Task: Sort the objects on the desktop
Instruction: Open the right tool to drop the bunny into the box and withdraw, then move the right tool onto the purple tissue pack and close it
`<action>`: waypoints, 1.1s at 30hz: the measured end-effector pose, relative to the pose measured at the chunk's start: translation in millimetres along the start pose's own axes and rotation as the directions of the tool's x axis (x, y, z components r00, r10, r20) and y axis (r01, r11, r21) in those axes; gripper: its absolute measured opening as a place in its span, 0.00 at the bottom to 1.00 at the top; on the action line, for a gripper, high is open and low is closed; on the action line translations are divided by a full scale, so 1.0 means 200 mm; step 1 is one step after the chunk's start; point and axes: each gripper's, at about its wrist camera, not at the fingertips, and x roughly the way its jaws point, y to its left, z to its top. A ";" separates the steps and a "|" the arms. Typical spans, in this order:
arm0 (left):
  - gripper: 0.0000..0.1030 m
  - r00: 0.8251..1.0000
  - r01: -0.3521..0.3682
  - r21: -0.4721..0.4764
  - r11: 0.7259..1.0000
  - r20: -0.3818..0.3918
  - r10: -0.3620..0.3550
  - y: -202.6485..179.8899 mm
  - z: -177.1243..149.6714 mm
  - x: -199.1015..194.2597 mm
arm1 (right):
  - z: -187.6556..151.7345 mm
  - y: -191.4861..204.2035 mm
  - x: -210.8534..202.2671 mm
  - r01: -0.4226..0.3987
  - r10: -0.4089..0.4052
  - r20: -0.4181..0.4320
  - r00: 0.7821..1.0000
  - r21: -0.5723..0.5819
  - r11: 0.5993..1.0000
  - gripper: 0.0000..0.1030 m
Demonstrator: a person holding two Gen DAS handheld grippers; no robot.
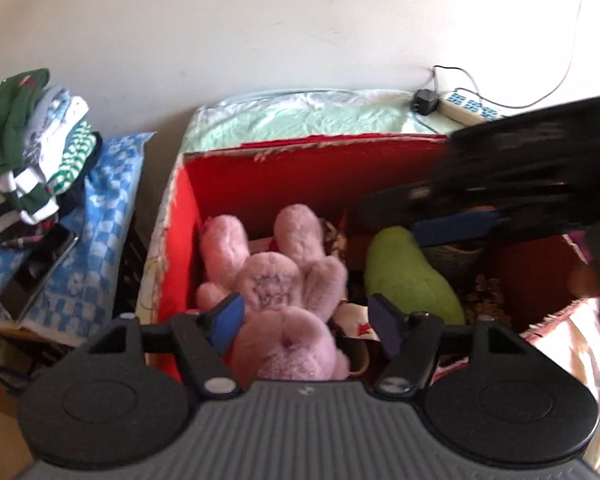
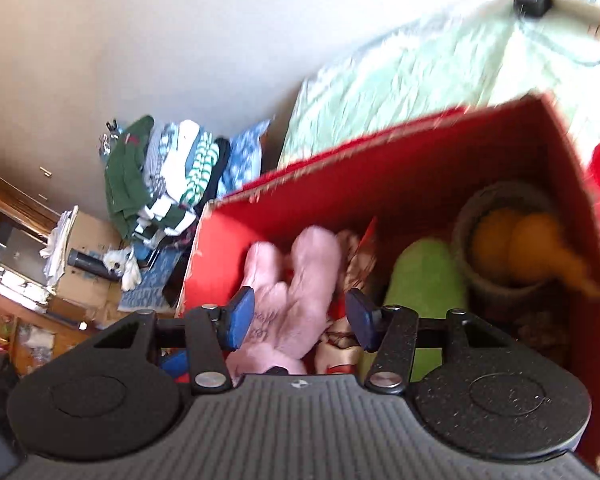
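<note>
Already the pink plush rabbit [image 1: 276, 292] lies inside the red box [image 1: 300, 168] beside a green plush [image 1: 412, 276], gathered for sorting. Both the left tool [image 1: 306, 322] and right tool [image 2: 296, 320] hang over it with pads apart, gripping nothing.

Illegible stitched lettering on pink plush rabbit [image 1: 278, 280]

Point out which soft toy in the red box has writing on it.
The pink plush bunny, lying at the left of the red box, has dark writing stitched on its belly. The green plush toy beside it is plain.
</note>
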 end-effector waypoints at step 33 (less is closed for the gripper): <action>0.95 0.936 0.346 0.080 0.935 0.040 -0.350 -1.18 0.16 0.12 | 0.07 -0.83 -0.97 0.347 -0.341 0.243 0.908 0.017 0.938 0.62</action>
